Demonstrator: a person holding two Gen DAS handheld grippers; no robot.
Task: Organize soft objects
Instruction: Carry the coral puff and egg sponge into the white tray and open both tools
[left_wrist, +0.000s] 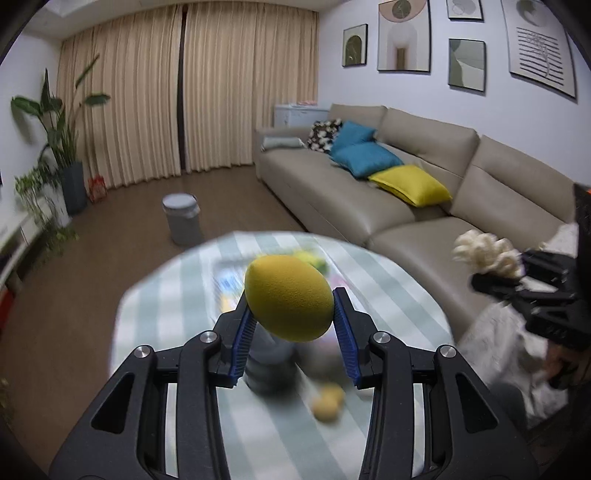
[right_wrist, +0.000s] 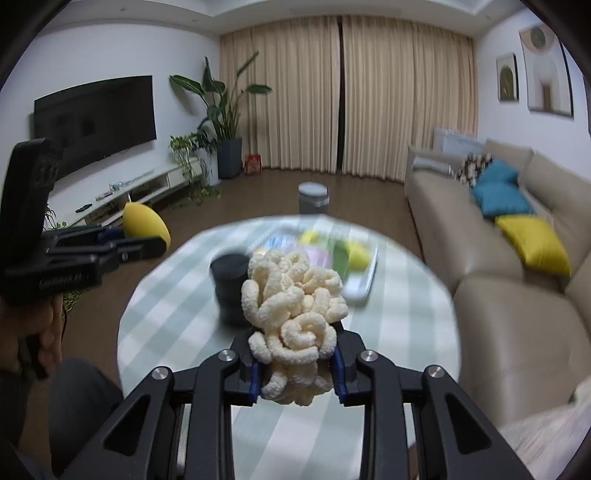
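A: Yellow egg-shaped foam ball (left_wrist: 289, 297), matte and finely pitted, sits squeezed between the blue ribbed pads of our left gripper (left_wrist: 291, 325), held above the round table with its pale green-and-white checked cloth (left_wrist: 177, 295).

B: And our right gripper (right_wrist: 297, 363) is clamped on the cream knot of chenille loops (right_wrist: 293, 299), plush and springy, also in the air over the table.

A: We judge the rounded foam could squirt out if the pinch sits off-centre.

B: The loops may sag or snag a pad edge on release. The dark cylindrical container (right_wrist: 231, 284) and the white tray of bright soft items (right_wrist: 365, 280) lie below; a low pass might knock them.
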